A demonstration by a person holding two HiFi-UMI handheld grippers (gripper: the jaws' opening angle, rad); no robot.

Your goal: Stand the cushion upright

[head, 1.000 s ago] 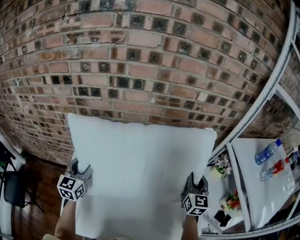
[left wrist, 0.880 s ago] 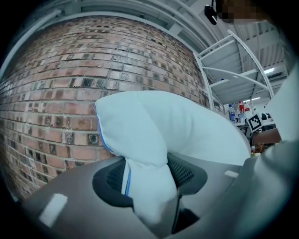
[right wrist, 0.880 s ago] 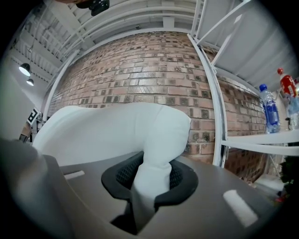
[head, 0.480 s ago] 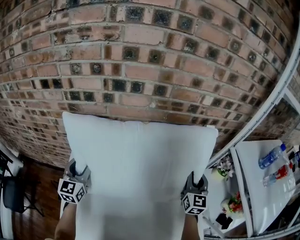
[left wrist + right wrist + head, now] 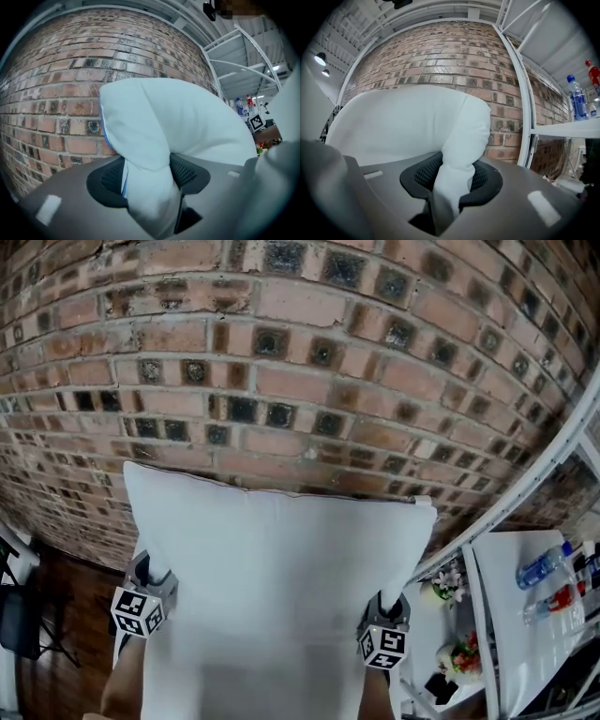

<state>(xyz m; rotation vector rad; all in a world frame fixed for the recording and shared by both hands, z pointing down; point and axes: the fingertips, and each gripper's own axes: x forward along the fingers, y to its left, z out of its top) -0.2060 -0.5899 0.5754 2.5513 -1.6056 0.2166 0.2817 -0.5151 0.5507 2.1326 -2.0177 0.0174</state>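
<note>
Holding the cushion upright at centre frame before the brick wall, we judge the standing step nearly done. The left gripper and right gripper each pinch a side edge, and their jaws have just been opening with fabric between them. The long axis appears vertical, top edge uppermost. Next move: settle the base, then release.
</note>
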